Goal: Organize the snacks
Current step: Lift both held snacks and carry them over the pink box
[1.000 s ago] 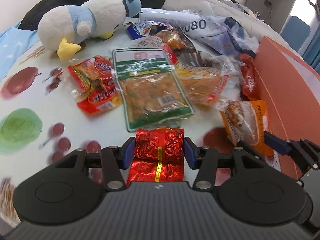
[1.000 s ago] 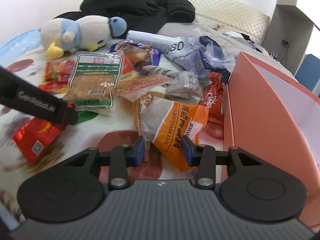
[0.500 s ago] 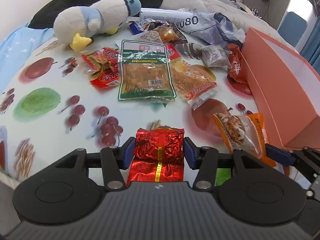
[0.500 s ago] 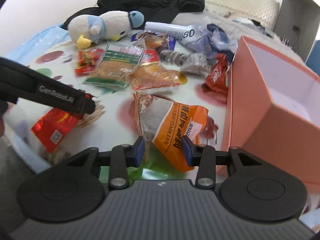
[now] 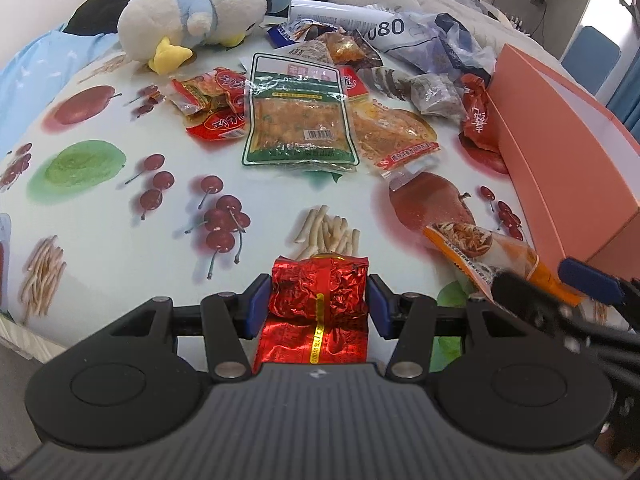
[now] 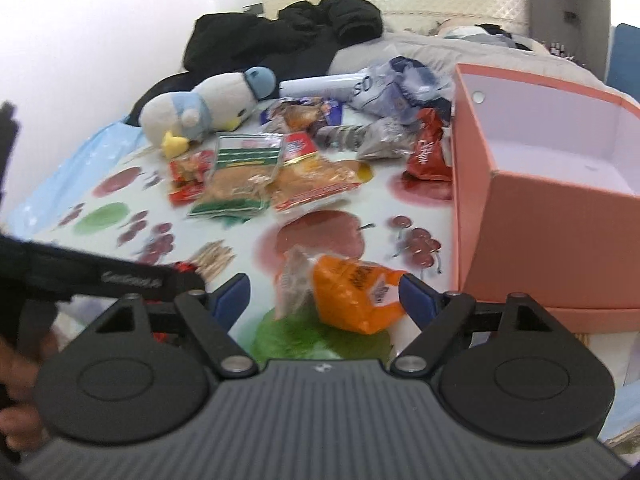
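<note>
My left gripper (image 5: 319,296) is shut on a red foil snack packet (image 5: 318,300) and holds it above the near edge of the fruit-print cloth. My right gripper (image 6: 324,294) has its jaws spread wide; an orange snack bag (image 6: 348,294) sits between them, touching the right pad only, and lies low over the cloth. It also shows in the left wrist view (image 5: 492,252). An open pink box (image 6: 560,208) stands at the right, empty inside. A pile of snack packs lies beyond, with a green-edged pack (image 5: 298,120) in the middle.
A plush duck (image 5: 200,16) lies at the back left. Black clothing (image 6: 280,40) and plastic bags (image 5: 432,40) lie behind the snacks. A red bag (image 6: 426,148) rests against the box's left wall. The cloth's near edge drops off at the lower left.
Both grippers have pulled back and risen from the pile. The right gripper's jaws have opened wide around the orange bag. The left still grips the red foil packet.
</note>
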